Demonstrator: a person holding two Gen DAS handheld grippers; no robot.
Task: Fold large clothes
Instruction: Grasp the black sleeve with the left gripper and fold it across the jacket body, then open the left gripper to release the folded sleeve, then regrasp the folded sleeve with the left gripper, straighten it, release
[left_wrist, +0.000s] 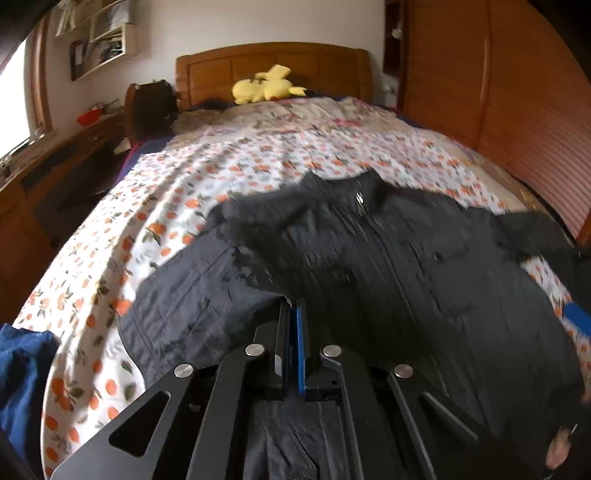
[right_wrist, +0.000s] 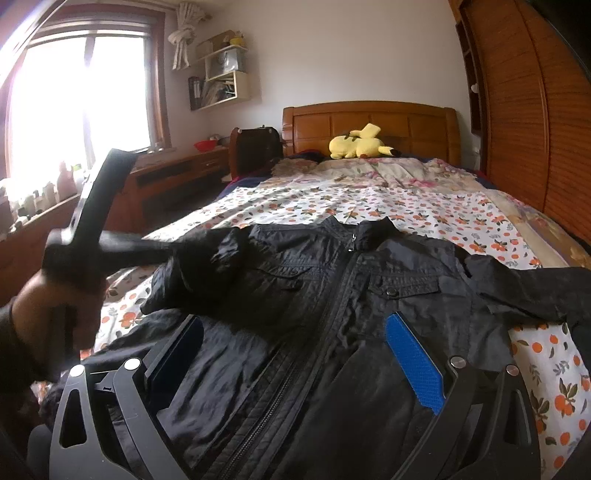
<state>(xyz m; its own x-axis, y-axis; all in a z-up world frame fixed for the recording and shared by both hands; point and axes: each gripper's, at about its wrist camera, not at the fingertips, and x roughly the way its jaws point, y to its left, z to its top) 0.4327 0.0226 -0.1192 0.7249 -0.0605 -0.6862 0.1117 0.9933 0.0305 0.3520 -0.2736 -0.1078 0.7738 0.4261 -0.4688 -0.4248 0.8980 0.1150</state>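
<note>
Checker: where does the garment sit?

Tagger: black zip-front nylon jacket (right_wrist: 332, 295) lies front up and zipped on the white quilt with orange fruit print (left_wrist: 166, 221), collar toward the wooden headboard (right_wrist: 369, 118). It fills the near end of the bed.

Checker: left gripper?

Tagger: left gripper (left_wrist: 293, 302) has its fingers pressed together, and a fold of the jacket's sleeve (right_wrist: 210, 254) is pinched at the tips. From the right wrist camera, that sleeve is bunched and raised over the chest pocket. The left hand (right_wrist: 55, 306) grips the handle. The left wrist view is motion-blurred.

Checker: right gripper?

Tagger: right gripper (right_wrist: 295, 362) has its fingers wide apart with the blue pads showing. Nothing is between them. It hangs above the jacket's lower front and straddles the zipper line. Whether the tips touch the cloth can't be told.

Checker: the other sleeve?

Tagger: it is spread flat, out toward the wardrobe side of the bed.

Checker: anything else?

Tagger: yellow plush toy (right_wrist: 358, 146) lies by the headboard, well apart from the jacket.
</note>
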